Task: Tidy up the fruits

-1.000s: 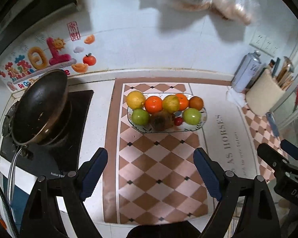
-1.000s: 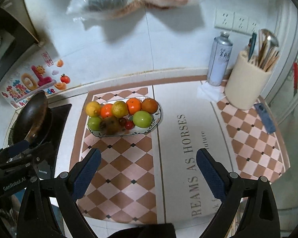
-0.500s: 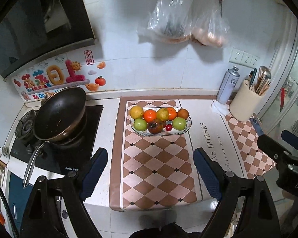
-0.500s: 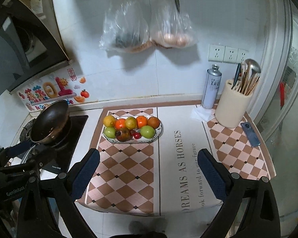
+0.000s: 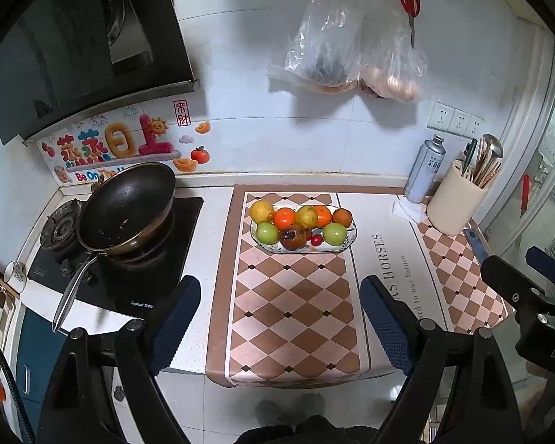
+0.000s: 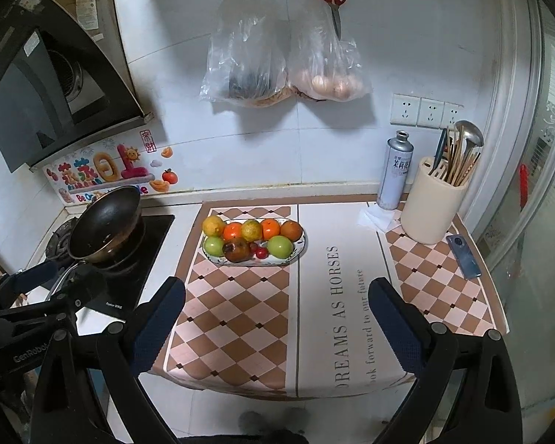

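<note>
**Mia:** Left wrist view shows a plate (image 5: pixel 352 236) full of fruit, sitting on the checkered mat (image 5: pixel 296 303). Do you see it too?

**Ben:** Yes. In the right wrist view the plate (image 6: pixel 302 241) is at the far end of the mat (image 6: pixel 240 314), near the wall.

**Mia:** What fruit is on it?

**Ben:** At the back, a yellow lemon (image 5: pixel 261 211) and an orange (image 5: pixel 284 218) side by side. In front, a green apple (image 5: pixel 267 232), a dark brown fruit (image 5: pixel 293 237), a small red fruit (image 5: pixel 316 240) and another green apple (image 5: pixel 334 233). They all touch or sit close together.

**Mia:** What are the grippers doing?

**Ben:** The left gripper (image 5: pixel 280 318) has its jaws wide apart and holds nothing. The right gripper (image 6: pixel 277 323) is the same, wide and holding nothing. Both hang at the near edge of the counter, well apart from the plate.

**Mia:** What else is there?

**Ben:** A black pan (image 5: pixel 127 207) on the stove to the left. On the right, a spray can (image 6: pixel 395 170), a cup of kitchen tools (image 6: pixel 434 203) and a phone (image 6: pixel 463 256). Two plastic bags (image 6: pixel 277 55) hang on the wall.
</note>
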Action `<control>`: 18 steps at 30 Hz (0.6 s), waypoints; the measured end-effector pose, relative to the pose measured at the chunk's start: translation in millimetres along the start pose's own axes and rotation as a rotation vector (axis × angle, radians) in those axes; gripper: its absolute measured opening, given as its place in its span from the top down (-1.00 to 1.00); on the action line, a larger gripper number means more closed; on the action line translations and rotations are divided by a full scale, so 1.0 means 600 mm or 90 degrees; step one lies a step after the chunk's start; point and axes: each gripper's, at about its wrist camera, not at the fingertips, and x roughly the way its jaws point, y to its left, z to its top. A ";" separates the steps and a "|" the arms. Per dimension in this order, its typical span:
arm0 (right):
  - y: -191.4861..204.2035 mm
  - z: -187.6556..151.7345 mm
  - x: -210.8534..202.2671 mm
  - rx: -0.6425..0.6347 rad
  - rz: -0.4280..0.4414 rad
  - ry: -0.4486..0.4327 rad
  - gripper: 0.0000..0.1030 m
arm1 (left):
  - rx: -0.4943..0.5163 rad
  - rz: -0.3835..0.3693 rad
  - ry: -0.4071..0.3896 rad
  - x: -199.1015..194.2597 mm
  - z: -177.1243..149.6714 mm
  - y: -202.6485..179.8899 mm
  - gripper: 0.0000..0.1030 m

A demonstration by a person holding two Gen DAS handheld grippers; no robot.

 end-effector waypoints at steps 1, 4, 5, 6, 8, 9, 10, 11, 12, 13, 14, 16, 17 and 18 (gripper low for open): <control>-0.003 0.001 0.002 0.002 0.001 0.002 -0.96 | -0.001 0.000 0.000 0.000 0.000 0.000 -0.71; -0.007 0.004 0.008 0.004 0.005 0.004 -0.96 | 0.002 0.003 0.000 -0.001 -0.001 -0.005 -0.71; -0.007 0.004 0.008 0.004 0.005 0.004 -0.96 | 0.002 0.002 0.000 0.000 -0.002 -0.007 -0.71; -0.007 0.003 0.009 0.005 0.006 0.004 -0.97 | 0.003 0.003 0.001 0.001 -0.001 -0.009 -0.71; -0.009 0.004 0.013 0.006 0.007 0.009 -0.97 | 0.003 0.003 0.006 0.002 -0.001 -0.011 -0.71; -0.011 0.004 0.016 0.009 0.009 0.012 -0.97 | 0.002 0.003 0.007 0.005 0.001 -0.012 -0.71; -0.013 0.007 0.022 0.009 0.009 0.014 -0.97 | 0.002 0.005 0.007 0.008 0.002 -0.013 -0.71; -0.015 0.009 0.030 0.008 0.007 0.017 -0.97 | 0.003 0.006 0.010 0.013 0.005 -0.014 -0.71; -0.016 0.010 0.037 0.008 0.007 0.021 -0.97 | 0.001 0.006 0.010 0.017 0.008 -0.014 -0.71; -0.019 0.012 0.046 0.013 0.011 0.024 -0.97 | -0.001 0.009 0.008 0.021 0.010 -0.014 -0.71; -0.021 0.016 0.054 0.015 0.012 0.027 -0.97 | -0.001 0.011 0.010 0.027 0.014 -0.013 -0.71; -0.024 0.023 0.072 0.015 0.012 0.032 -0.97 | -0.006 0.009 0.016 0.042 0.020 -0.010 -0.71; -0.025 0.026 0.083 0.016 0.009 0.034 -0.97 | -0.007 0.011 0.019 0.050 0.024 -0.009 -0.71; -0.027 0.030 0.093 0.015 0.006 0.037 -0.97 | -0.007 0.012 0.022 0.058 0.027 -0.007 -0.71</control>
